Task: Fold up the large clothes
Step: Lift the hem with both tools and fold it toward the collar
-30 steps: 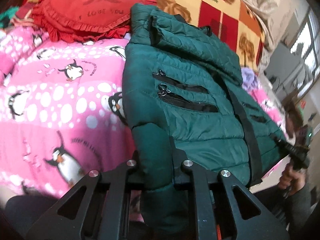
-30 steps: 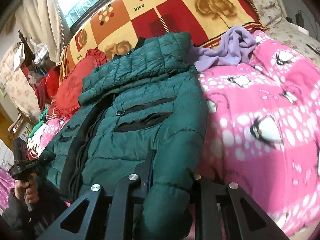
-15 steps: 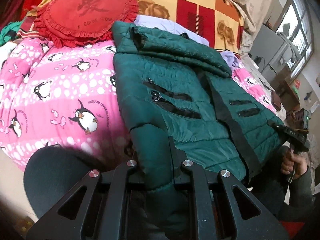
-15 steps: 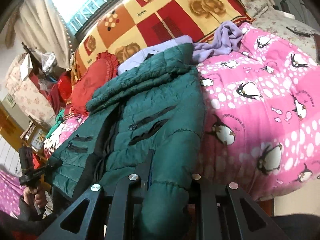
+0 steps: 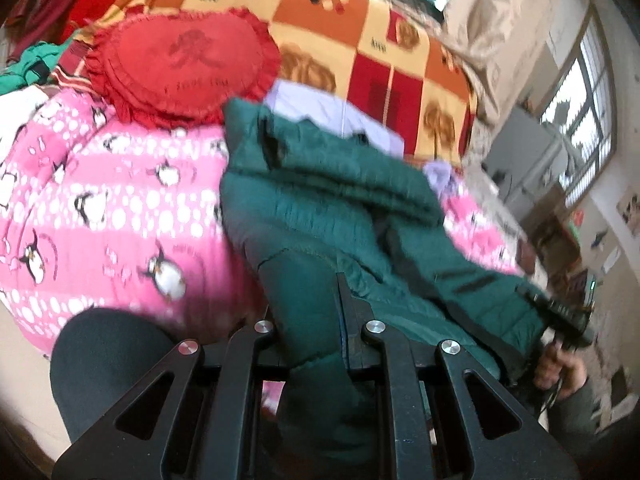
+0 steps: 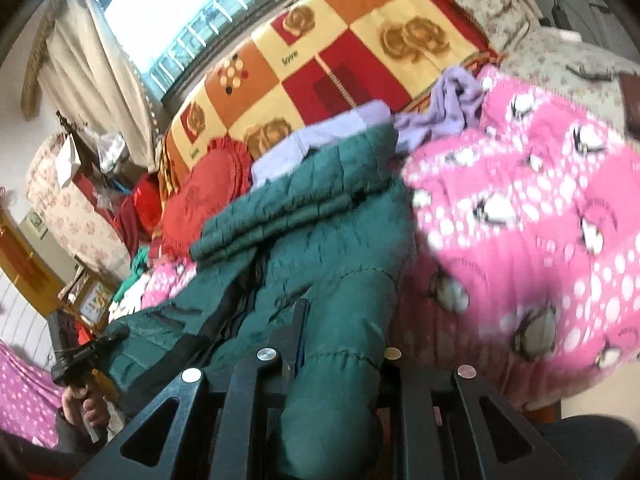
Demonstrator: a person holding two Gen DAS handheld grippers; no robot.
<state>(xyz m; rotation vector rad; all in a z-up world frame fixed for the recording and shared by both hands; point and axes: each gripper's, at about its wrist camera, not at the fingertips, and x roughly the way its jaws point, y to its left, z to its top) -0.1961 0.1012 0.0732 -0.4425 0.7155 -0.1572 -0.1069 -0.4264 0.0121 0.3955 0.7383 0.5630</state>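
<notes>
A dark green quilted jacket lies on the bed, its near end lifted toward me; it also shows in the right wrist view. My left gripper is shut on the jacket's left bottom corner, with the fabric hanging between its fingers. My right gripper is shut on the jacket's right bottom corner. Each gripper shows in the other's view, the right one and the left one, both at the jacket's near edge. The jacket's hood end rests far up the bed.
A pink penguin-print blanket covers the bed and also shows in the right wrist view. A red ruffled cushion, a checked red-orange quilt and lilac clothes lie behind the jacket. A dark knee is below.
Both grippers have pulled back and up with the jacket's bottom corners, so the jacket has slid toward the bed's near edge. A lilac garment has come into view behind its hood.
</notes>
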